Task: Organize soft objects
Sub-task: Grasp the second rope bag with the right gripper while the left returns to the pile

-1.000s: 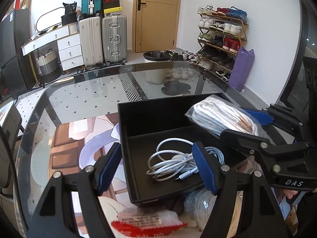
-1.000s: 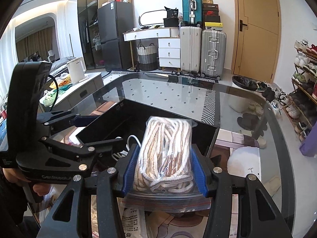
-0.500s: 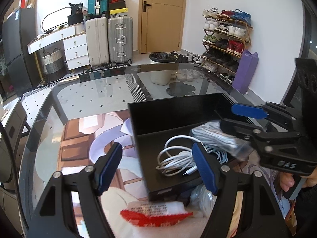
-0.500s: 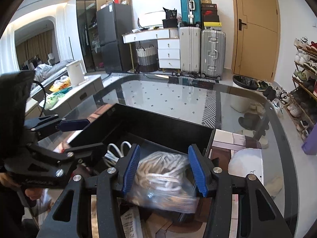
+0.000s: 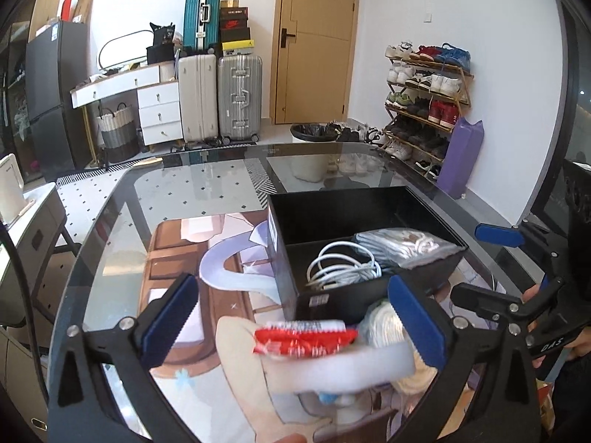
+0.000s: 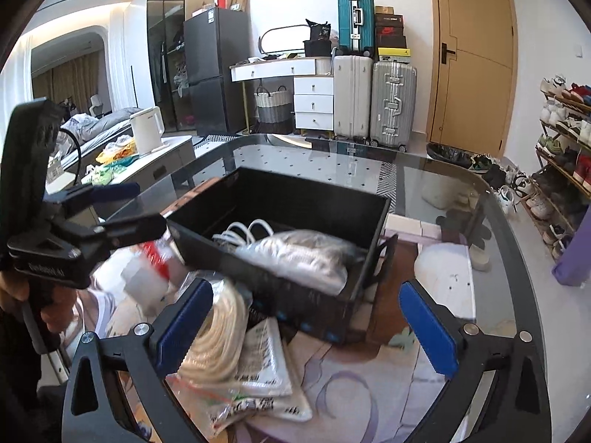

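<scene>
- Since a second ago the bagged rope has gone from the right gripper's jaws into the black box, and that gripper has backed off toward the near side.
- Left gripper: jaws are opening, already wide. A white packet with a red end sits blurred between them; can't tell if the pads touch it.
- The box sits on the glass surface, just beyond the packet. Inside, a coiled white cable lies on the left with the bagged rope on its right, touching.
- Right gripper: jaws are opening too, wide, with nothing clamped.
- Near-left of the box, a second rope bundle and flat white pouches lie on the surface.
</scene>
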Demonstrator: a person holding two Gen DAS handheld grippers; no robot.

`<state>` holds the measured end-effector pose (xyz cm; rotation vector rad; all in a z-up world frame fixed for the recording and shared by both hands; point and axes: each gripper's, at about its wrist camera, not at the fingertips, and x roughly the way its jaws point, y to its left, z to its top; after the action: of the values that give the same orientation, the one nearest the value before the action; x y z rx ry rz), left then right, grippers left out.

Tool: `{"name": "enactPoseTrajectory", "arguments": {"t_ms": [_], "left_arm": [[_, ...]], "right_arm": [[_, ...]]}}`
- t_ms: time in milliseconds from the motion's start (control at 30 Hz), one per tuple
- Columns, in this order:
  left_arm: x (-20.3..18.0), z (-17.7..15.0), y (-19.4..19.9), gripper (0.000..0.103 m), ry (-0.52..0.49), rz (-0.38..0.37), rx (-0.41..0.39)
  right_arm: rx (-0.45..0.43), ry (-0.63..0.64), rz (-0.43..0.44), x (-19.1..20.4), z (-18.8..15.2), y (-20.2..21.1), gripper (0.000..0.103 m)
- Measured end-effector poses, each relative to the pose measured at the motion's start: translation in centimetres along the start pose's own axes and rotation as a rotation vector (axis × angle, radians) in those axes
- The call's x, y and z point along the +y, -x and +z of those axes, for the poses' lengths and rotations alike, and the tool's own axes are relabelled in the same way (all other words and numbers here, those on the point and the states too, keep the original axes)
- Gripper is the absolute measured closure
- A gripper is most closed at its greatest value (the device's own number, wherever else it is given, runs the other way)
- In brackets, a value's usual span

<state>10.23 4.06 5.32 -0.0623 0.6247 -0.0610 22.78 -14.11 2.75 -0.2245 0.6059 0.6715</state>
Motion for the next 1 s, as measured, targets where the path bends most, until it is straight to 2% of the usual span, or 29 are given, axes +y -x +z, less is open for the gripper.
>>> {"name": "enactPoseTrajectory", "arguments": {"t_ms": [400, 1000], "left_arm": [[-0.7, -3.1, 1.0, 0.0, -0.011, 0.02, 0.022], [-1.1, -4.9, 2.6, 0.0, -0.003, -0.066, 0.055]], "right_arm": [[0.036, -0.025, 0.041, 0.9, -2.0, 1.0, 0.0], [0.093, -0.014, 0.064, 2.7, -2.7, 0.4, 0.0]]}}
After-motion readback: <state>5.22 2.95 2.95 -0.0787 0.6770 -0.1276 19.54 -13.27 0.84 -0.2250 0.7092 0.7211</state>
